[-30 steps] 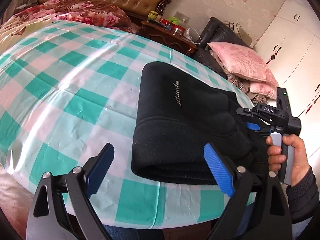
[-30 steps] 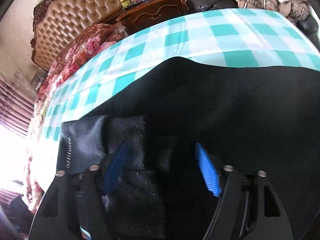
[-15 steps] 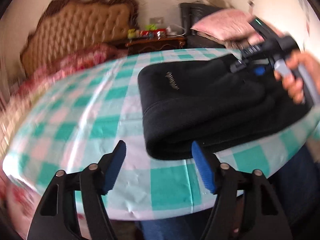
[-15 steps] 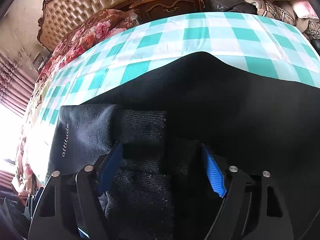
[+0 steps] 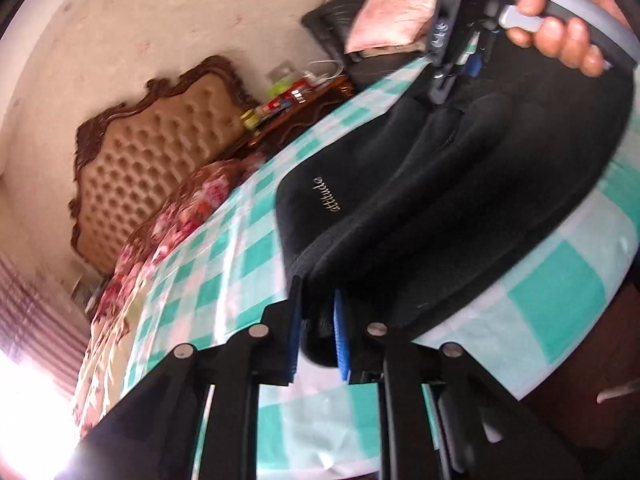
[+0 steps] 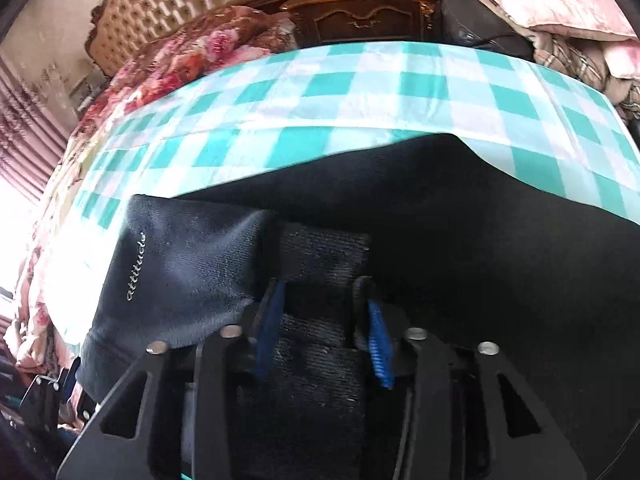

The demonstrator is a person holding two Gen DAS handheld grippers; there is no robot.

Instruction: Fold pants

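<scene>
Left tongs (image 5: 318, 330) closing on near edge of folded black pants (image 5: 460, 200), checked table (image 5: 224, 280), a hand (image 5: 560, 20) top right.

- I see the surface (image 6: 440, 84) covered all over in a teal-and-white checked cloth (glossy, with a few creases).
- Directly on it I have the folded black pants (image 5: 460, 208), lying toward the near edge, with small script lettering on the top layer.
- From my left wrist view, one thick folded end of the pants reaches the near rim of the surface.
- The far part of the cloth lies bare in my right wrist view.
</scene>
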